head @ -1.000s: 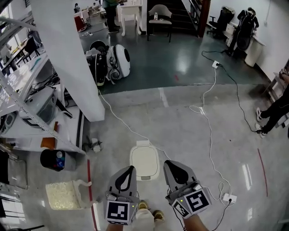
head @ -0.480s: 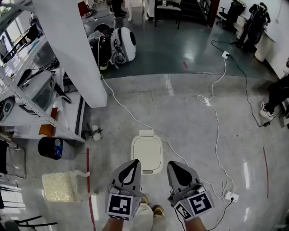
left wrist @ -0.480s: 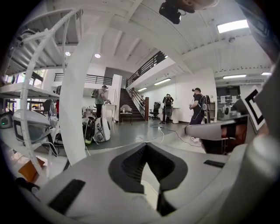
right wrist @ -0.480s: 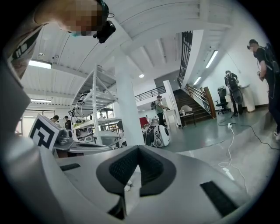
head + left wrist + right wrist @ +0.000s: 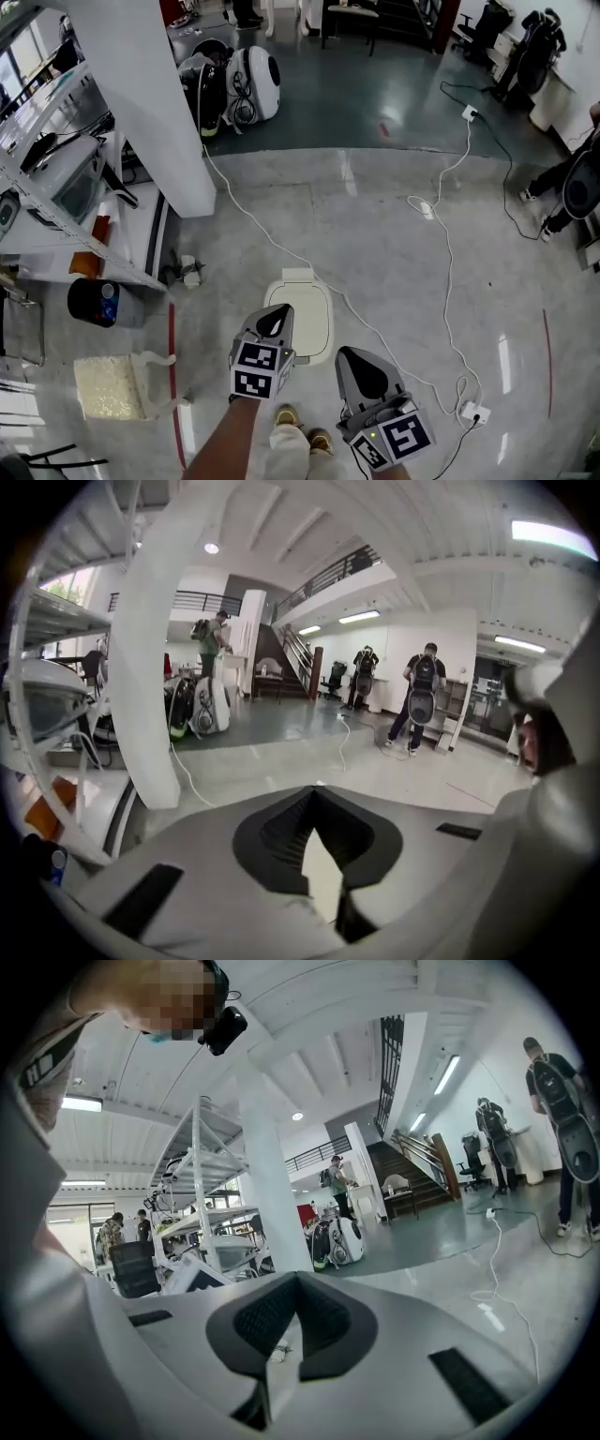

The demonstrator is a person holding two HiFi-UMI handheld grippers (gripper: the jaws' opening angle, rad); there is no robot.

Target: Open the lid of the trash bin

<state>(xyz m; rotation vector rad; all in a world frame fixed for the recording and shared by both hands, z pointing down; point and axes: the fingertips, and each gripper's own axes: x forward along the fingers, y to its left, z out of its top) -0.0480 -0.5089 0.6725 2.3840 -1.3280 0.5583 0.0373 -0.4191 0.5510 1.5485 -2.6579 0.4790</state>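
The trash bin (image 5: 309, 305) stands on the floor just ahead of my feet, its cream lid lying flat and shut. My left gripper (image 5: 275, 322) reaches over the near left part of the lid, its jaws closed with nothing held. In the left gripper view, the left gripper (image 5: 317, 794) shows only a narrow slit, with the cream lid (image 5: 321, 869) visible through it. My right gripper (image 5: 364, 375) hangs nearer to me, right of the bin and off it, also shut and empty. In the right gripper view, the right gripper (image 5: 297, 1279) points level across the room.
A white pillar (image 5: 150, 103) and a metal shelving rack (image 5: 56, 187) stand at the left. A black bucket (image 5: 94, 302) and a tray of white granules (image 5: 105, 386) sit below the rack. A white cable (image 5: 394, 339) runs past the bin to a power strip (image 5: 466, 411). A person (image 5: 572, 183) stands far right.
My left gripper has moved forward, from beside my feet to over the bin's lid. The right gripper has dropped back slightly. The bin's lid has stayed flat.
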